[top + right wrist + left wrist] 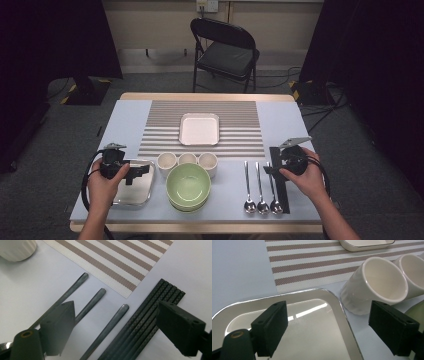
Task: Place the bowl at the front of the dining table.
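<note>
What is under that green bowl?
The green bowl seems stacked on another green one, its rim peeking out below. Whatever lies beneath them is covered.

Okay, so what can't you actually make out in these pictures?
- Spoons: right gripper view shows handles; the bowls are cut off by the bottom edge and a jaw.
- Chopsticks: high view, far ends hidden under the right gripper; count too small to tell.
- Green bowl: high view, unclear whether one or stacked.
</note>
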{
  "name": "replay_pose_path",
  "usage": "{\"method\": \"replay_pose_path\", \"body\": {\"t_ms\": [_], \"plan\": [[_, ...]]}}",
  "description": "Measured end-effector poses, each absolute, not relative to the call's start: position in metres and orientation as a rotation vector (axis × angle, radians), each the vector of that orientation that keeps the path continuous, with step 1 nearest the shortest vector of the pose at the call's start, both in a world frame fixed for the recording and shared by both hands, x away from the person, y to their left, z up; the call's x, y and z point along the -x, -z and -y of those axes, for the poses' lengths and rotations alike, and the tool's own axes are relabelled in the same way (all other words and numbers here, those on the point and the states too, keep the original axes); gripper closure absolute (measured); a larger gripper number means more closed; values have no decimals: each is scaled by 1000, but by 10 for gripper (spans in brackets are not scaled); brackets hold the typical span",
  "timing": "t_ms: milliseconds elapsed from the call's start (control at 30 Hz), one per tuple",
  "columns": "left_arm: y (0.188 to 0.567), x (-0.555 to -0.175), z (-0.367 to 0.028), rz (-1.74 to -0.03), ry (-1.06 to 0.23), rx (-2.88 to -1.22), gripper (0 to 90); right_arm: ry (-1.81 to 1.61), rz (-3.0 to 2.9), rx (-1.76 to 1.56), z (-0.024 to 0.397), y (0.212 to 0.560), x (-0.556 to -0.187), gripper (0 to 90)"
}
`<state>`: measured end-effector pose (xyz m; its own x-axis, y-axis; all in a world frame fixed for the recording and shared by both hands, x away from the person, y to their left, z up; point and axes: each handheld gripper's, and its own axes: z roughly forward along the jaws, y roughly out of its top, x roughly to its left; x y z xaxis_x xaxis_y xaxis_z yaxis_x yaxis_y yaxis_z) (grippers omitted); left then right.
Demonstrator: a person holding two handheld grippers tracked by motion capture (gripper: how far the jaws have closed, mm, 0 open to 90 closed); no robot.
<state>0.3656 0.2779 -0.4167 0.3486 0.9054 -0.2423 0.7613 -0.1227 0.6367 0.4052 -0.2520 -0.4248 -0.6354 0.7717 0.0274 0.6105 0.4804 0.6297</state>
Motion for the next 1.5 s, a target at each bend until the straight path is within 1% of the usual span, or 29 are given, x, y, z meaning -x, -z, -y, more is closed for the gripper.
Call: {"method": "replay_pose_path", "body": {"t_ms": [567,1500], "plan": [[419,-366,-276,-1446,-263,-1937,156,-904,-2517,-1092,226,417,-407,167],[419,-366,-275,-1439,-262,-1944,155,-973,-2542,-955,186,406,-407,154]]}}
